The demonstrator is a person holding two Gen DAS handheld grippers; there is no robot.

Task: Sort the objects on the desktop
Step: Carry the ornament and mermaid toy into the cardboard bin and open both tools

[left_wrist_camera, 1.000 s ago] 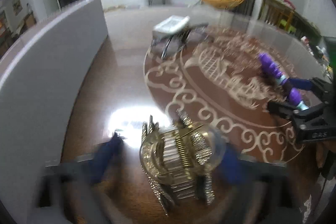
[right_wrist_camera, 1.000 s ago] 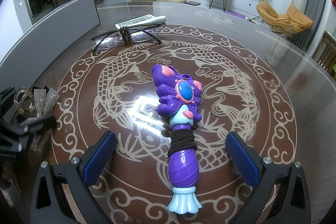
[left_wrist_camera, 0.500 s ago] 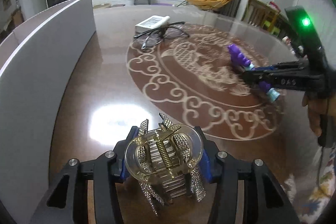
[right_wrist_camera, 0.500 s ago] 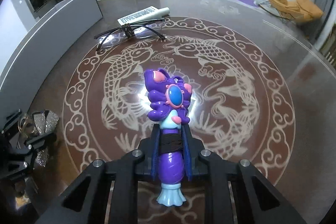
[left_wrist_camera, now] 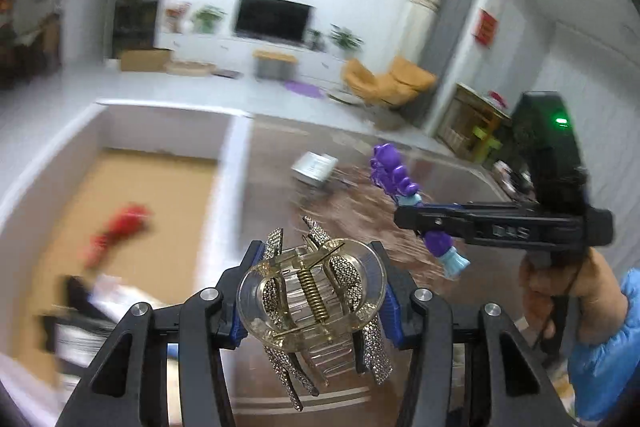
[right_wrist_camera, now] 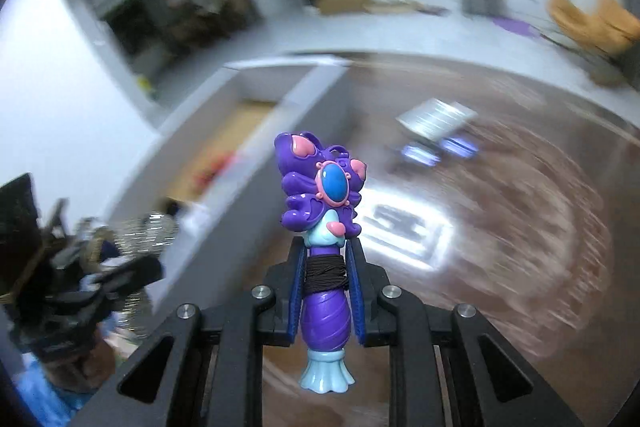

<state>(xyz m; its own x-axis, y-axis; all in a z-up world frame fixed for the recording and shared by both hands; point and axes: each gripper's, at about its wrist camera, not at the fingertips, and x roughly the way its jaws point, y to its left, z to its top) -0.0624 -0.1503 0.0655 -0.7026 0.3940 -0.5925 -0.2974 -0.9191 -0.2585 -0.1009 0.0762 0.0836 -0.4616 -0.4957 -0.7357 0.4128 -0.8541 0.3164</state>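
Living room behind, TV wall and orange chairs, all motion-blurred; brown patterned bench (right_wrist_camera: 520, 235) below with a white-walled storage box (left_wrist_camera: 236, 163) at its left edge. Left tongs (left_wrist_camera: 312, 303) are clamped on a clear rhinestone hair claw (left_wrist_camera: 312, 299), blue pads pressed to both sides of its body, spring facing the camera. Right tongs (right_wrist_camera: 325, 291) are clamped on the handle of a purple toy wand (right_wrist_camera: 320, 187), gripping right at the black hair tie (right_wrist_camera: 325, 269) wound round the handle, head pointing forward, pale blue tail end sticking back toward the camera. Both items are lifted clear of the bench, carried in the air. In the left view the right tongs (left_wrist_camera: 424, 223) show side-on to the right with the wand (left_wrist_camera: 394, 179) poking out of them. The box has a tan floor with a red thing (left_wrist_camera: 120, 231) lying in it, too blurred to name, plus dark and white items near its near end, also unclear. Further back on the bench sit a white remote-like pack (right_wrist_camera: 438, 117) and glasses (right_wrist_camera: 436, 149), not yet touched. Step in hand looks like the carry phase: both picks done, both loads heading for the box. Next move calls for getting each load over the box wall, above the tan floor, lowering, then opening the tongs; probably one at a time so they don't collide, and clear of the red thing.
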